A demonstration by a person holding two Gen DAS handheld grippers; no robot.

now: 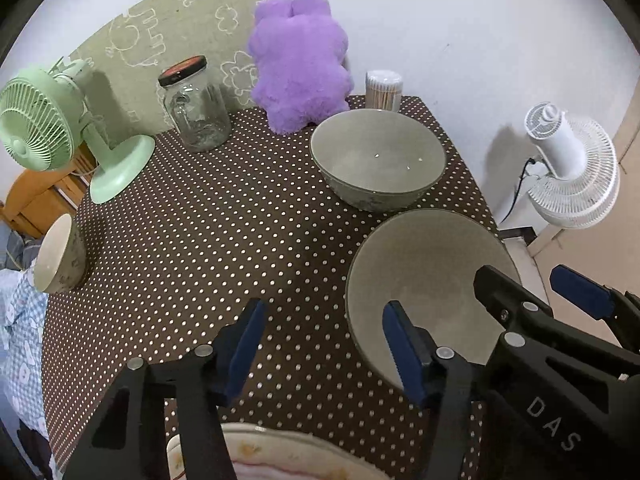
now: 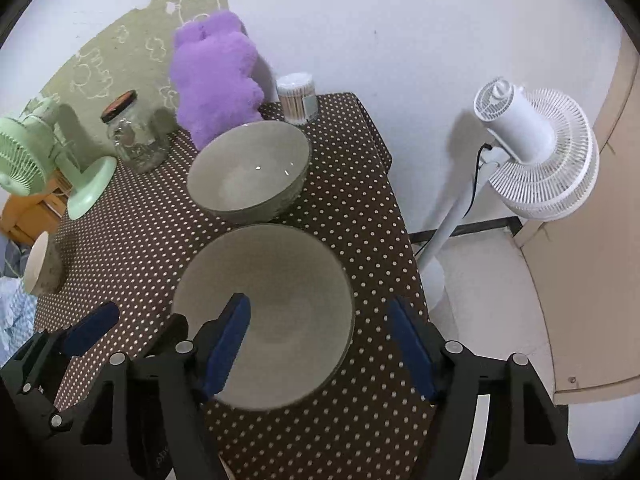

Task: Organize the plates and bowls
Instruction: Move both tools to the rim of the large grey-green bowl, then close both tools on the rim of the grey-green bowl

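Two large grey-green bowls stand on the dotted brown tablecloth, the near bowl (image 1: 420,272) (image 2: 280,300) and the far bowl (image 1: 378,156) (image 2: 248,176) just behind it. My left gripper (image 1: 322,348) (image 2: 134,328) is open, with one finger above the cloth and the other over the near bowl's left rim. My right gripper (image 2: 320,344) (image 1: 536,292) is open astride the bowl's right rim, one finger inside and one outside. No pad presses on the bowl. A small speckled bowl (image 1: 60,256) (image 2: 40,268) sits at the table's left edge. A cream plate (image 1: 256,452) shows under the left gripper.
Along the back stand a green desk fan (image 1: 52,120), a glass jar (image 1: 196,108), a purple plush toy (image 1: 300,64) and a tub of sticks (image 1: 383,90). A white floor fan (image 2: 532,148) stands beside the table's right edge (image 2: 404,216).
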